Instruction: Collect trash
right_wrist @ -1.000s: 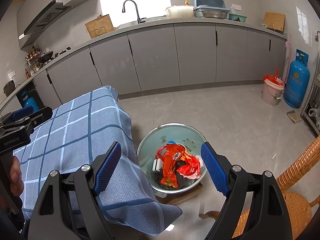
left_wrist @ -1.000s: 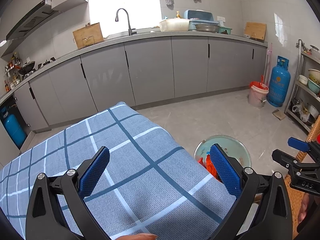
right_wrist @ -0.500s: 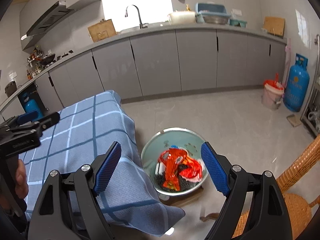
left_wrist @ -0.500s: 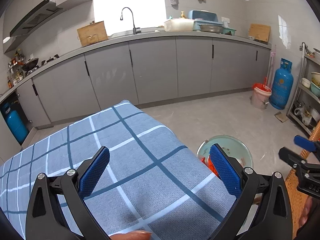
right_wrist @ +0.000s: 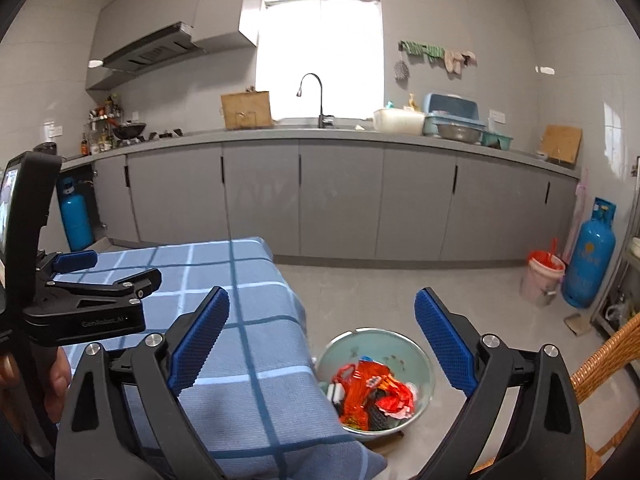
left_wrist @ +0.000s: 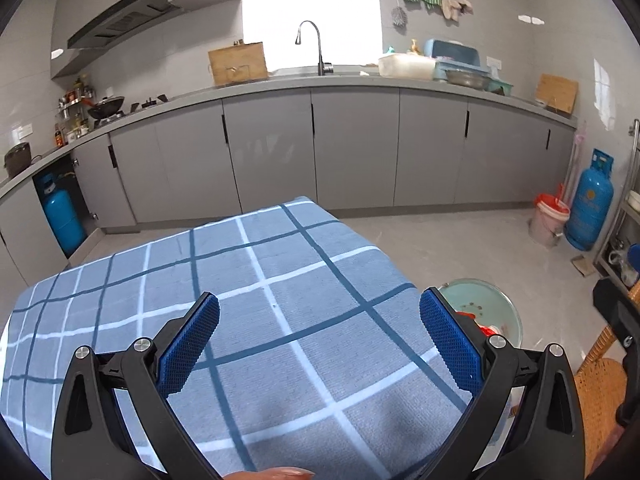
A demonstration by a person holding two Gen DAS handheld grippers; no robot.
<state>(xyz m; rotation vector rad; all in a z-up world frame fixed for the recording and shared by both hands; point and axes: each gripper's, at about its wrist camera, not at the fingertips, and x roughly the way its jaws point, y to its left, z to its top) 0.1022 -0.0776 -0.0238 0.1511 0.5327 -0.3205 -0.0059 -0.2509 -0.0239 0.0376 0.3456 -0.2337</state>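
Note:
A pale green basin point(right_wrist: 420, 356) stands on the floor beside the table and holds red and orange wrappers point(right_wrist: 370, 390) and dark scraps. It also shows in the left wrist view point(left_wrist: 492, 300), partly behind my finger. My left gripper point(left_wrist: 320, 336) is open and empty above the blue checked tablecloth point(left_wrist: 260, 280). My right gripper point(right_wrist: 322, 336) is open and empty, raised above the table's corner and the basin. The left gripper also shows in the right wrist view point(right_wrist: 104, 276), open over the cloth point(right_wrist: 240, 280).
Grey kitchen cabinets point(right_wrist: 340, 200) with a sink tap point(right_wrist: 316, 96) run along the back wall. A blue gas cylinder point(right_wrist: 588, 256) and a red-lidded bucket point(right_wrist: 542, 276) stand at the right. A wicker chair point(right_wrist: 600, 364) is at my right. Open tiled floor point(right_wrist: 400, 292) lies between.
Both grippers have risen and tilted upward, so the basin and table sit lower in view and more wall shows. Both stay open and empty.

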